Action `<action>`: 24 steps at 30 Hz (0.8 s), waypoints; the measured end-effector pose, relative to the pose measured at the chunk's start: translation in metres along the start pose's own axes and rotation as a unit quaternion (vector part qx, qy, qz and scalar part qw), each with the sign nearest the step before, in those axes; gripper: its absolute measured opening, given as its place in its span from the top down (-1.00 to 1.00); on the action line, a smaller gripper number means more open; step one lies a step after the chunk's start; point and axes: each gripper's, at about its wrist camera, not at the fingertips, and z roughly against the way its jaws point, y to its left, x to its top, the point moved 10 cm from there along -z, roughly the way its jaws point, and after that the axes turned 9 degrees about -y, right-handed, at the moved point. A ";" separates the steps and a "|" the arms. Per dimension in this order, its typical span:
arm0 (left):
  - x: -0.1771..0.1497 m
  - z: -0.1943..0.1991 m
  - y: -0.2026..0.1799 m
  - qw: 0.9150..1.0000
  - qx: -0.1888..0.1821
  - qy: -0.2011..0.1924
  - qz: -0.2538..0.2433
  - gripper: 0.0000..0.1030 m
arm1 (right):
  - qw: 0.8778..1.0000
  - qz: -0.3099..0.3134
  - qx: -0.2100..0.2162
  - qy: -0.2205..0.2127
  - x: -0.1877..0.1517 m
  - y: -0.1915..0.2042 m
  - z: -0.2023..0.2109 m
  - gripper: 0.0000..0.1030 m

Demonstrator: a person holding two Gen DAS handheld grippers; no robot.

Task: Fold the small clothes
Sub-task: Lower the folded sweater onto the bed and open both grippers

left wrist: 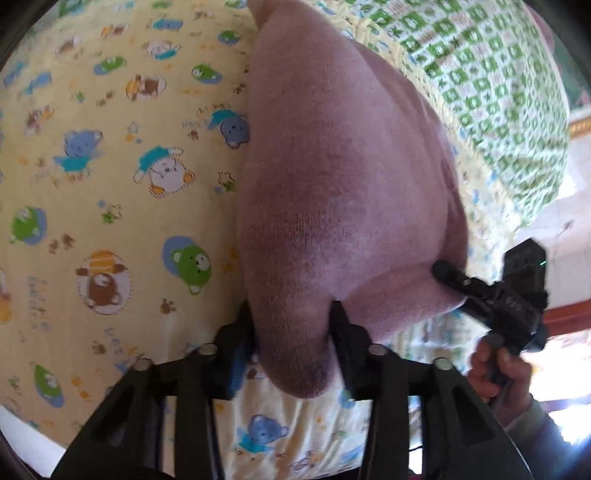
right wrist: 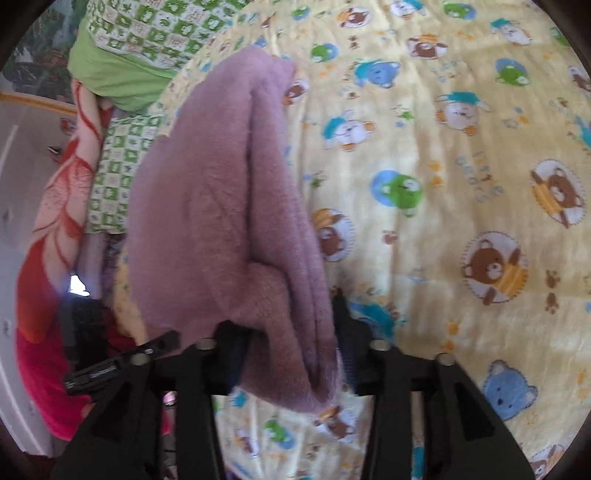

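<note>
A small mauve knitted garment of soft fuzzy wool (left wrist: 332, 177) hangs lifted above a bed covered by a pale yellow sheet printed with cartoon bears (left wrist: 110, 184), and both claws are on it. In the left wrist view the left claw (left wrist: 293, 325) is clenched on one lower edge of the knit, cloth bunched between its black fingers, while the right claw (left wrist: 448, 277) bites the same edge from the side, a hand (left wrist: 495, 369) on its handle. The right wrist view shows the right claw (right wrist: 291, 332) gripping several doubled layers of the garment (right wrist: 221, 192), so it looks to be already folded at least once. Beyond lie a green-and-white checked pillow (right wrist: 147, 33) and a red-and-cream flowered blanket (right wrist: 55, 221). The step in hand seems to be carrying the half-folded piece, held by two corners, toward a laying-down. The next move probably calls for lowering it onto the sheet with both claws level and the edge kept taut, so the layers land flat and aligned; letting go before the cloth rests on the bed risks the fold slumping open.
</note>
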 end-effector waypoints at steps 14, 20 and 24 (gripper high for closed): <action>0.061 0.072 -0.032 0.989 0.038 -0.131 -0.061 -0.13 | 0.978 0.169 -0.031 -0.116 0.039 0.075 0.057 0.20; 0.066 0.021 -0.033 0.990 0.082 -0.085 -0.078 -0.11 | 0.981 0.179 -0.032 -0.062 0.035 0.082 0.007 0.85; 0.059 0.004 -0.034 0.986 0.117 -0.073 -0.096 -0.17 | 0.989 0.125 -0.061 -0.041 0.036 0.037 -0.014 1.00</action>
